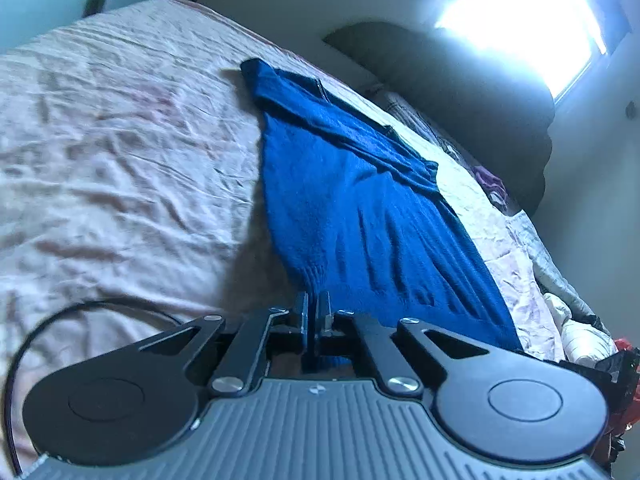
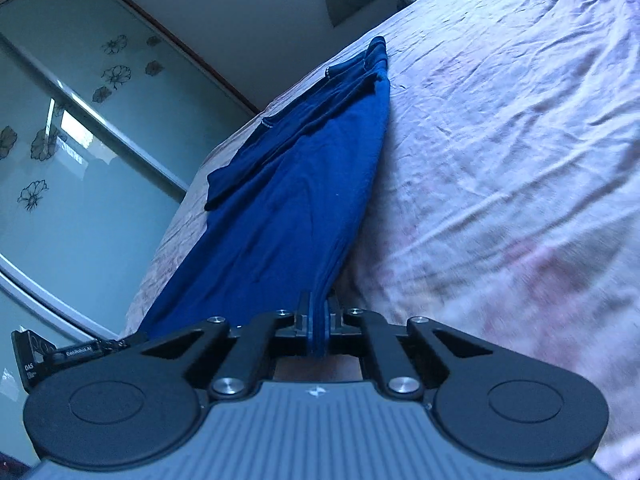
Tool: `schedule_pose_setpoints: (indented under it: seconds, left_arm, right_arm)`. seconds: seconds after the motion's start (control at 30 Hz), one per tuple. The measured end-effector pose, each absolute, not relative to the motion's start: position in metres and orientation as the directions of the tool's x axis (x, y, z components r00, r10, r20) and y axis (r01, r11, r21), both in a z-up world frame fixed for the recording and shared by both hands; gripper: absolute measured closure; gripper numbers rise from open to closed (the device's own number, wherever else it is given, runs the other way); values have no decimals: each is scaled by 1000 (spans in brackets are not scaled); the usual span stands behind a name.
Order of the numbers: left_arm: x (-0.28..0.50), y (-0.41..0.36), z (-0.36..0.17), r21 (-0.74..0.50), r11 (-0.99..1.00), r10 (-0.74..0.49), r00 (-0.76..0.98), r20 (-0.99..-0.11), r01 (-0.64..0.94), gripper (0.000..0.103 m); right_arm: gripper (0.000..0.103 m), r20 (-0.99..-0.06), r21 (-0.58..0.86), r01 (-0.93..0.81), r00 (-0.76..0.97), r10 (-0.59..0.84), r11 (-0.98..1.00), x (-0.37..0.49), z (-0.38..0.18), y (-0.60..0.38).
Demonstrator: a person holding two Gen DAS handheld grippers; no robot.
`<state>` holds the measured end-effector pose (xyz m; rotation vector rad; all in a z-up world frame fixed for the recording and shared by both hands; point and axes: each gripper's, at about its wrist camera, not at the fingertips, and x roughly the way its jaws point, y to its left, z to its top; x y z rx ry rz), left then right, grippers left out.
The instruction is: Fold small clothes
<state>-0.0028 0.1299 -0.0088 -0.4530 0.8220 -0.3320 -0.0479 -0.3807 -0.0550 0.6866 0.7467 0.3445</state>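
Observation:
A blue knitted garment (image 1: 340, 184) lies lengthwise on a bed with a wrinkled pale pink sheet (image 1: 120, 140). Its near hem is lifted off the sheet and pulled taut. In the left wrist view my left gripper (image 1: 315, 304) is shut on one corner of that hem, with the cloth running away from the fingertips. In the right wrist view the blue garment (image 2: 288, 200) stretches up and away across the sheet (image 2: 500, 140). My right gripper (image 2: 318, 312) is shut on the other hem corner, and a fold of blue cloth shows between its fingers. The far end with the sleeves lies bunched.
A wardrobe with frosted glass doors and flower prints (image 2: 80, 120) stands beyond the bed's left side. A bright window (image 1: 528, 12) and a dark headboard (image 1: 460, 92) are at the far end. Loose clothes (image 1: 580, 332) are piled at the bed's right edge. A black cable (image 1: 24, 340) loops by the left gripper.

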Motion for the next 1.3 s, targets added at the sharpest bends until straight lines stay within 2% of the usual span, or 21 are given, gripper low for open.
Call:
schedule_pose_setpoints:
  seconds: [0.17,0.2,0.23,0.27,0.3,0.33,0.37,0.4,0.43,0.5,0.6,0.67,0.73,0.83,0.87,0.9,0.93,0.97,1.0,1.07,1.3]
  left_arm:
    - [-14,140,-7,-503,856,-454,639,-621,119,100]
    - [-11,141,-9,-525,843,-473,630,-616,119,96]
    - [-7,142,-11,-546,830,-490,620,-612,116,87]
    - [-3,142,-14,-563,820,-500,612,-614,105,60]
    - [3,142,-17,-575,813,-505,607,-614,94,23]
    - [8,139,-19,-576,812,-506,607,-613,94,8]
    - [12,137,-20,-566,820,-491,618,-614,89,0]
    - [16,133,-18,-543,834,-473,633,-613,97,1]
    - [21,128,-18,-520,846,-470,630,-618,121,1]
    - [33,118,-20,-490,857,-476,610,-633,161,1]
    - [51,108,-33,-527,831,-526,554,-645,175,1]
    - [60,103,-48,-590,791,-579,516,-632,164,1]
    - [61,102,-57,-637,754,-609,531,-590,158,1]
    - [62,97,-62,-662,728,-640,521,-565,177,3]
    - [60,95,-61,-652,736,-633,525,-569,181,7]
    - [58,93,-60,-641,744,-629,524,-575,189,21]
    - [56,91,-60,-633,749,-628,514,-584,196,36]
    - [56,89,-61,-628,753,-630,491,-601,197,73]
    - [57,87,-63,-618,763,-623,467,-627,188,88]
    - [54,83,-65,-582,791,-591,477,-650,188,94]
    - [26,87,-34,-531,807,-575,554,-603,259,96]
  right_arm:
    - [100,-518,652,-41,705,484,757,-70,-49,-389]
    - [99,-526,636,-17,721,450,771,-72,-49,-391]
    - [99,-527,621,7,744,410,784,-72,-49,-395]
    - [97,-524,623,19,752,399,782,-71,-51,-398]
    - [93,-519,639,30,754,403,768,-68,-54,-403]
    - [78,-511,662,32,749,421,748,-63,-59,-406]
    - [64,-506,678,30,745,436,735,-59,-63,-408]
    - [30,-500,687,38,749,435,725,-53,-66,-408]
    - [20,-489,692,34,757,433,721,-49,-69,-406]
    - [20,-477,710,11,743,469,704,-36,-74,-403]
    - [22,-441,753,-27,721,534,658,-15,-80,-396]
    - [28,-422,770,-50,707,567,636,-3,-85,-390]
    - [38,-404,795,-64,687,604,604,8,-90,-381]
    - [41,-407,777,-104,668,623,621,21,-94,-356]
    - [41,-418,751,-128,667,617,647,23,-92,-347]
    - [45,-438,722,-142,664,606,677,24,-89,-339]
    - [68,-467,688,-137,667,580,712,25,-86,-333]
    - [86,-503,666,-115,661,557,737,27,-85,-331]
    - [93,-521,662,-98,652,551,743,28,-86,-331]
    - [93,-523,653,-99,658,541,751,25,-86,-331]
    - [94,-502,637,-135,674,542,759,2,-64,-336]
